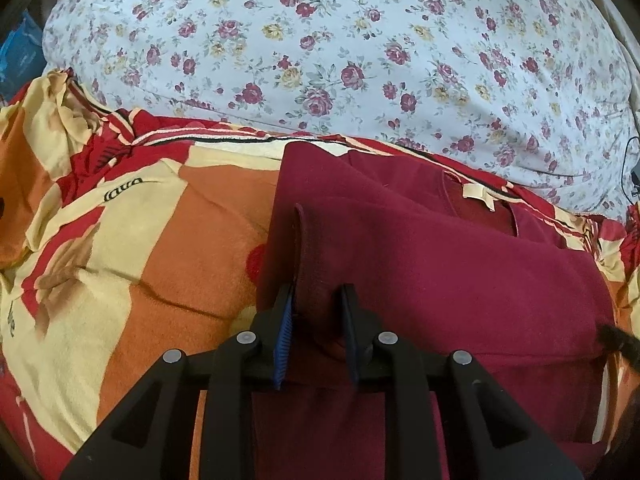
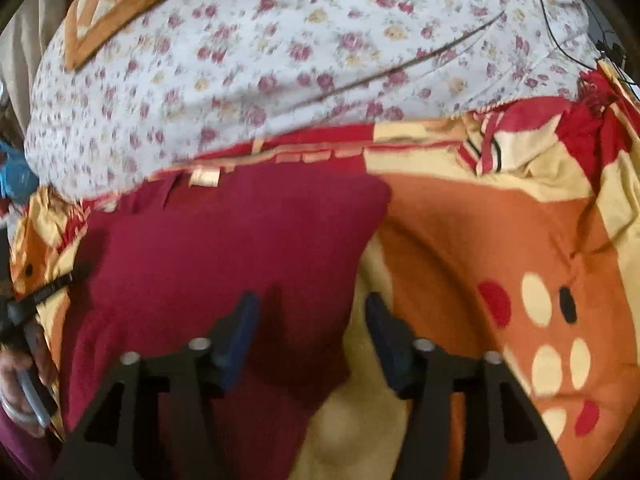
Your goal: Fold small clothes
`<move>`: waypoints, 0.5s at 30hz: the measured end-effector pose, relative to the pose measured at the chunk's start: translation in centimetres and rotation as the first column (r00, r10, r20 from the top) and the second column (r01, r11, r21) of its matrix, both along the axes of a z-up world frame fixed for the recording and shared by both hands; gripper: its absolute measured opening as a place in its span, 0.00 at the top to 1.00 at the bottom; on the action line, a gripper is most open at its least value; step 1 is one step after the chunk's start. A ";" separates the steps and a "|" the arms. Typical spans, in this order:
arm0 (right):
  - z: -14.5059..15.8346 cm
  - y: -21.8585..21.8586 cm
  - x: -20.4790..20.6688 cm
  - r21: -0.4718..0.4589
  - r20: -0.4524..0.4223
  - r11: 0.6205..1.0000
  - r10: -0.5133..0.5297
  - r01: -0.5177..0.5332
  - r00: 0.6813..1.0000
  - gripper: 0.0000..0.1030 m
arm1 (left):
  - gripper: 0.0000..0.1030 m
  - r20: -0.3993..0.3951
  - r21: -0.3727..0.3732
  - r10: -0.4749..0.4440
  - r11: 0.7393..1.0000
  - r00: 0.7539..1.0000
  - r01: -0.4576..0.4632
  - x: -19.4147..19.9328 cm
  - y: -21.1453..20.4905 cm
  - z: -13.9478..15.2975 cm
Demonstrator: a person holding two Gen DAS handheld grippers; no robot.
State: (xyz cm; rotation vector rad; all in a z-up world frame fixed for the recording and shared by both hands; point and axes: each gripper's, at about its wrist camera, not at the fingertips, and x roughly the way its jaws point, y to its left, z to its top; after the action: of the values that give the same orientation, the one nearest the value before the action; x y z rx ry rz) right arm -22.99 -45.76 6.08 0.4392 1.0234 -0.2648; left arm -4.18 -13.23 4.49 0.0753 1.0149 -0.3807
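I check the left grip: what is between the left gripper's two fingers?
A raised fold of the maroon garment stands between the left gripper fingers, in the left wrist view.

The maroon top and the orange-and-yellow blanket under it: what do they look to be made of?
The maroon top looks like a soft matte knit, probably cotton jersey: no sheen, rounded folds, and a cream label sewn at the neck. The blanket looks like fleece or plush: its surface is fuzzy and the printed colours have soft edges. The exact fibre cannot be told.

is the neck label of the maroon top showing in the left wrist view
Yes, the cream neck label lies exposed inside the neckline of the maroon top.
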 end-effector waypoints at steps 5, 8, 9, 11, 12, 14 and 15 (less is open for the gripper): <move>-0.6 0.7 -0.8 -0.029 -0.035 0.999 0.028 -0.029 0.999 0.40 | 0.84 -0.014 0.000 -0.008 1.000 1.000 0.008 -1.0 0.6 0.5; 1.2 0.8 -2.3 0.040 0.023 0.997 0.059 -0.060 0.998 0.40 | 0.84 -0.046 -0.040 -0.037 0.999 0.998 0.036 -2.6 2.0 1.4; 1.9 1.0 -3.2 0.052 0.036 0.996 0.072 -0.074 0.997 0.39 | 0.82 -0.058 -0.054 -0.045 0.998 0.997 0.042 -3.1 2.5 1.6; 3.0 1.2 -5.1 0.070 0.058 0.993 0.093 -0.096 0.994 0.34 | 0.78 -0.081 -0.059 -0.058 0.997 0.995 0.054 -4.7 3.7 1.8; 3.3 1.4 -5.9 0.078 0.063 0.991 0.100 -0.105 0.993 0.33 | 0.78 -0.082 -0.052 -0.067 0.997 0.994 0.063 -5.5 4.2 1.8; 3.8 1.8 -7.7 0.089 0.061 0.988 0.121 -0.126 0.991 0.32 | 0.78 -0.076 -0.017 -0.089 0.996 0.993 0.088 -7.7 5.1 1.8; 3.9 2.1 -8.3 0.089 0.057 0.987 0.130 -0.134 0.990 0.32 | 0.78 -0.079 -0.003 -0.100 0.995 0.992 0.100 -8.9 5.7 1.8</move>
State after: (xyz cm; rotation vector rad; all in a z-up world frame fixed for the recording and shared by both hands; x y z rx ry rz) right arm -31.26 -43.69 10.01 0.4578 1.0130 -0.0872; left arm -13.09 -7.56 6.28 0.1126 1.0918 -0.4777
